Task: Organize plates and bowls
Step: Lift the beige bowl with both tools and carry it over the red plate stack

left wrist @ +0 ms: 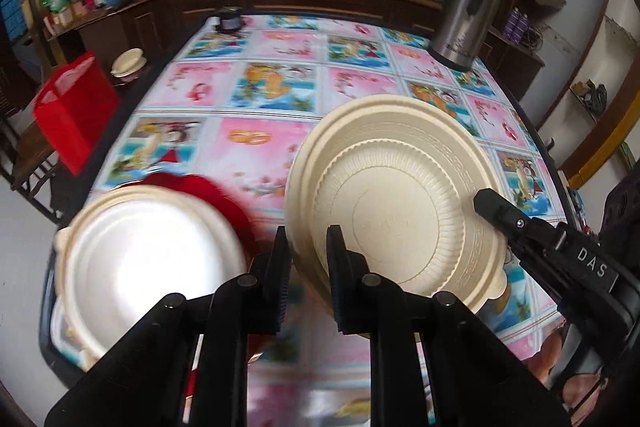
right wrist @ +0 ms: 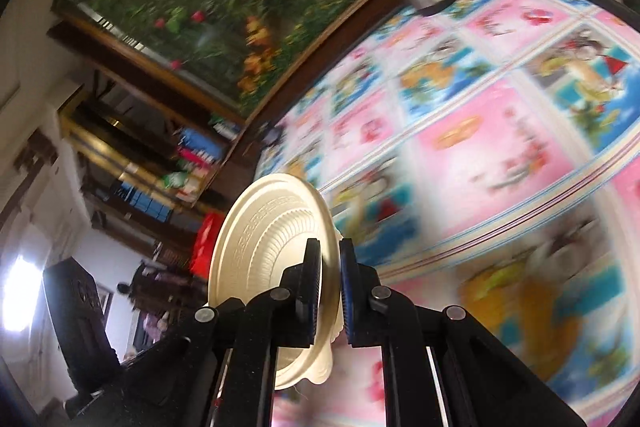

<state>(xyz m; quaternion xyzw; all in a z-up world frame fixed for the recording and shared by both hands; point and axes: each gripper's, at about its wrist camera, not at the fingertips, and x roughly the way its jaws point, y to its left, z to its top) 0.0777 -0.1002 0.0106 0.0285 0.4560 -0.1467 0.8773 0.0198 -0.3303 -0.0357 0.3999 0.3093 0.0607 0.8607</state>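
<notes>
Now both hand-held grippers pinch the plate stack: the left (left wrist: 308,259) at its near rim, the right (right wrist: 330,275) at the far edge, holding the plates (left wrist: 394,195) tilted above the desk (left wrist: 280,87). Next comes setting them down, likely by the bowl (left wrist: 148,259); a kettle (left wrist: 466,23) stands well apart.

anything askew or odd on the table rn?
Only the plate: both grippers clamp its rim, left gripper and right gripper, so it hangs tilted above the table. No spills or damage visible.
</notes>
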